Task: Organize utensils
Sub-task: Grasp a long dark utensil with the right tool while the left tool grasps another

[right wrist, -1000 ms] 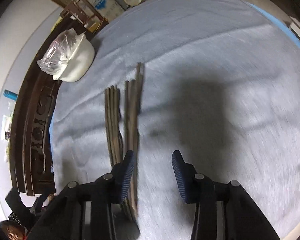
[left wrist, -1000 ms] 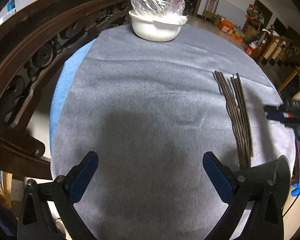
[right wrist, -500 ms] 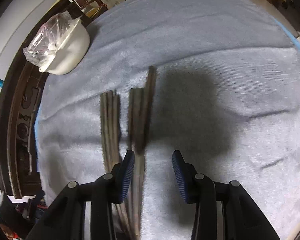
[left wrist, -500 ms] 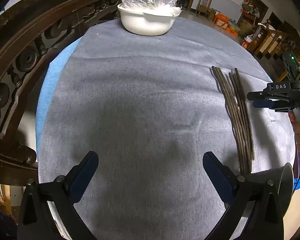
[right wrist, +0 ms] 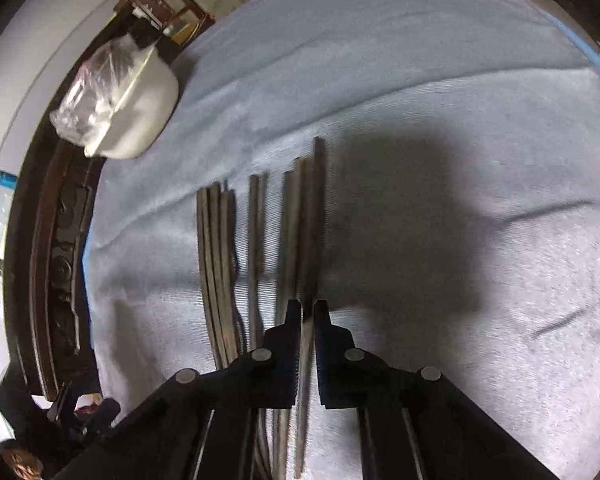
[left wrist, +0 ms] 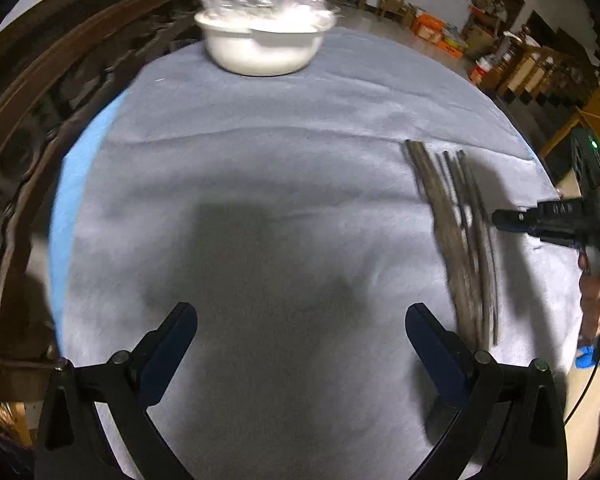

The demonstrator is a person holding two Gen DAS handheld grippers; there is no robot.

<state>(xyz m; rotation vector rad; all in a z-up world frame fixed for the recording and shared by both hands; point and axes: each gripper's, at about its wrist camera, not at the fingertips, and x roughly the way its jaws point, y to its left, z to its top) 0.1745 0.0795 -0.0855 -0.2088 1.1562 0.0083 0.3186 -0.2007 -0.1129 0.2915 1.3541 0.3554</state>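
Observation:
Several dark chopsticks (right wrist: 256,240) lie side by side on the grey cloth (right wrist: 440,128). My right gripper (right wrist: 307,306) is low over the rightmost ones. Its jaws are closing and pinch one chopstick (right wrist: 306,356) between the pads. In the left wrist view the chopsticks (left wrist: 460,248) lie at the right, with the right gripper (left wrist: 540,220) reaching in from the right edge, held by a hand (left wrist: 592,300). My left gripper (left wrist: 300,320) hangs open over bare cloth to the left of the chopsticks, nothing between its fingers.
A white bowl (left wrist: 260,48) with a clear plastic bag on top stands at the far edge of the round table; it shows again as the bowl (right wrist: 140,120). A carved dark wooden chair back (left wrist: 40,120) curves along the left side. Blue underlay (left wrist: 66,208) shows at the cloth's edge.
The right gripper has come down over the rightmost chopsticks and its jaws have closed from half open onto one. The left gripper has drifted sideways, still open.

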